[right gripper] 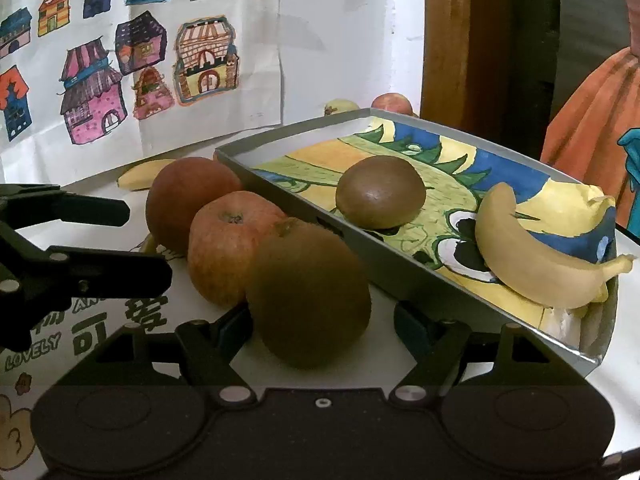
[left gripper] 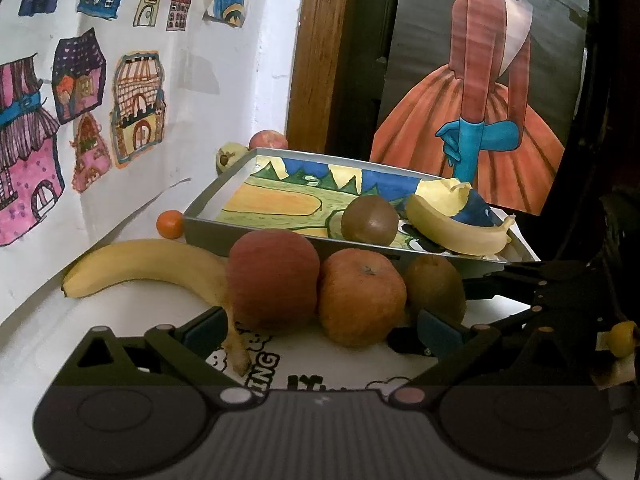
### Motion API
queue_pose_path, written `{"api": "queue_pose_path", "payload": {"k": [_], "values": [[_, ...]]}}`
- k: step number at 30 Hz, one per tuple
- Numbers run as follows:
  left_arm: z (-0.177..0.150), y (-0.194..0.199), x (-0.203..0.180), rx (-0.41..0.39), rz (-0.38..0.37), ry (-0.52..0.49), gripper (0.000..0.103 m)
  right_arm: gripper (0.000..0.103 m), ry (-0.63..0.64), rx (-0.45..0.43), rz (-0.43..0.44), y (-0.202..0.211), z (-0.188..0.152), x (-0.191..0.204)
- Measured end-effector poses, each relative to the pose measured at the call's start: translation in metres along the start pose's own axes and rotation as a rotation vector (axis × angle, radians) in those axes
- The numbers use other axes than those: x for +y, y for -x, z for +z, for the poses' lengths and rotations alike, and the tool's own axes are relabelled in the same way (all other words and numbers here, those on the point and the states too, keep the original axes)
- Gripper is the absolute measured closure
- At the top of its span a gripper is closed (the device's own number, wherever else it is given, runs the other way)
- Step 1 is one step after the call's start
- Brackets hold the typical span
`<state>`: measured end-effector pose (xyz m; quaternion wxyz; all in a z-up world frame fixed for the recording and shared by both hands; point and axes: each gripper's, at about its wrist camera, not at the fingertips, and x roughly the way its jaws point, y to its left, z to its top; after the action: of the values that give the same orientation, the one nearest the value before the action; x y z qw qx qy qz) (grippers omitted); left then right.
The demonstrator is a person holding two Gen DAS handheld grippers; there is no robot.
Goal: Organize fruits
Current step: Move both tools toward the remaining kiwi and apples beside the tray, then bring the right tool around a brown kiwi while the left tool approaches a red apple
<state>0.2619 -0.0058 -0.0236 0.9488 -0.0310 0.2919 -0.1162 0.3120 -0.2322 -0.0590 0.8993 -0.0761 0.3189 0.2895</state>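
Observation:
On the white table a red apple (left gripper: 272,276), an orange-red apple (left gripper: 360,296) and a brown kiwi (left gripper: 434,288) lie in a row against the grey tray (left gripper: 248,236). My left gripper (left gripper: 320,328) is open, and both apples sit just beyond its blue pads (left gripper: 204,324). My right gripper (right gripper: 326,326) is open too, its fingers either side of the near kiwi (right gripper: 308,296) with a gap on the right. Inside the tray (right gripper: 360,248) lie a second kiwi (right gripper: 380,196) and a small banana (right gripper: 536,256).
A long banana (left gripper: 148,264) and a small orange fruit (left gripper: 170,224) lie left of the tray. Behind it sit an apple (left gripper: 268,140) and a pale fruit (left gripper: 230,156). Drawings cover the wall; a wooden post (left gripper: 320,48) stands behind. The left gripper's fingers (right gripper: 120,276) show at left.

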Motion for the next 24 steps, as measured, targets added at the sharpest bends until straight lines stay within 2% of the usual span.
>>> {"api": "queue_pose_path", "payload": {"k": [2,4,14,24], "values": [[0.0,-0.001,-0.001,0.002,-0.002,0.003,0.0,0.041,0.015,-0.004,0.018,0.002,0.0,0.002],[0.0,-0.002,-0.001,0.005,-0.007,0.006,0.0,0.046,0.029,-0.007,0.003,0.004,-0.001,0.004],[-0.001,-0.01,-0.007,0.022,-0.027,0.037,0.0,0.046,0.009,-0.012,0.002,0.02,-0.011,-0.007],[-0.002,-0.034,-0.027,0.074,0.021,0.107,0.0,0.046,-0.04,-0.004,-0.037,0.062,-0.039,-0.028]]}}
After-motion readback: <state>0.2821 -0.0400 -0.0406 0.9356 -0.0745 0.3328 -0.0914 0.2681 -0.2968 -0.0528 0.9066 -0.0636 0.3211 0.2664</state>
